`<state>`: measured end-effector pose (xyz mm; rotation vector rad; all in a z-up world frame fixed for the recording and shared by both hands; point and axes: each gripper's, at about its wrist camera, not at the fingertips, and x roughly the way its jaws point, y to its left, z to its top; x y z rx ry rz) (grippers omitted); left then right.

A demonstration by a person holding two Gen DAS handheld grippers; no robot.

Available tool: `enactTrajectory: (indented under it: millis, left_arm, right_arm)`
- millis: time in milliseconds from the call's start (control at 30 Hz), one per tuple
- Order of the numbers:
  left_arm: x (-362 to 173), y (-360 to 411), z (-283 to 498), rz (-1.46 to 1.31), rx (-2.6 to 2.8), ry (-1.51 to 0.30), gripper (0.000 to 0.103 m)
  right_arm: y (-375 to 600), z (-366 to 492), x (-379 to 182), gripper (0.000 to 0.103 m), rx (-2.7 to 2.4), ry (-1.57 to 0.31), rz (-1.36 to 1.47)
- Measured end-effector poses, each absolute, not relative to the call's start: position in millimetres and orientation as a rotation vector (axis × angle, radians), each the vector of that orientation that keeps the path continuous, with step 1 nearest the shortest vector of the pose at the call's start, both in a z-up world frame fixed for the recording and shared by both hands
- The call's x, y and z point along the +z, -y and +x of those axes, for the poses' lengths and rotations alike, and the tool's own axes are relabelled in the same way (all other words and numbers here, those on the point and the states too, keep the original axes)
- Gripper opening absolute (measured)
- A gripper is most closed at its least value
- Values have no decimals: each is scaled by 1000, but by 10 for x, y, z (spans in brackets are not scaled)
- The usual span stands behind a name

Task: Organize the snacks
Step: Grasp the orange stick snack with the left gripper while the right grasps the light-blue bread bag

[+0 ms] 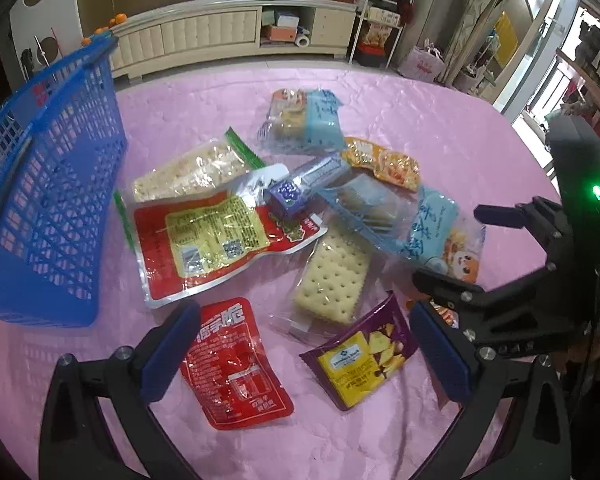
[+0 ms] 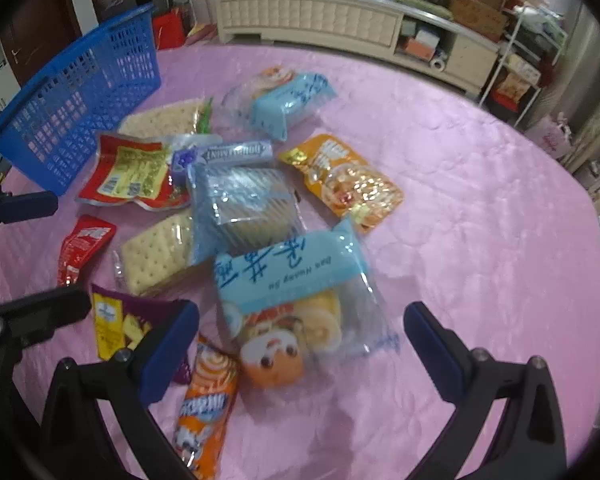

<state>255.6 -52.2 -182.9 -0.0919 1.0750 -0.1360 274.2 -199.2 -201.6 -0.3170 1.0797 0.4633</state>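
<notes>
Pink quilted surface [image 1: 440, 128]. Blue plastic lattice basket [image 1: 48, 200] at its left edge, tipped on its side. Loose pile of snack packets right of basket: big red foil pouch [image 1: 204, 248] nearest it, clear-wrapped cracker pack [image 1: 332, 280] further right. Left gripper [image 1: 304, 354] and right gripper [image 2: 300, 344]: jaws wide open, holding nothing.

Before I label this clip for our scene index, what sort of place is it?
Most likely a home living room: a long cream padded cabinet along the wall, a white wire shelf rack of household clutter, and a table under a pink quilted cloth.
</notes>
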Motion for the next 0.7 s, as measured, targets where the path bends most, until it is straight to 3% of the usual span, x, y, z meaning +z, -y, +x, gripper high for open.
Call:
enactTrajectory:
  millis: [133,267,700]
  left_arm:
    - [-1899,505,2578,-105,-138,-1096,103]
    - [-1903,497,2563,-130,-131,-1112,103]
    - [-1545,862,2204,-118,-153,-1077,103]
  right_arm:
    - [1929,2816,-2097,101,509,-1086,-331]
    - [1949,2783,-2093,81,496,-1035,-338]
    - [2381,2161,-1519,79,427,-938,-243]
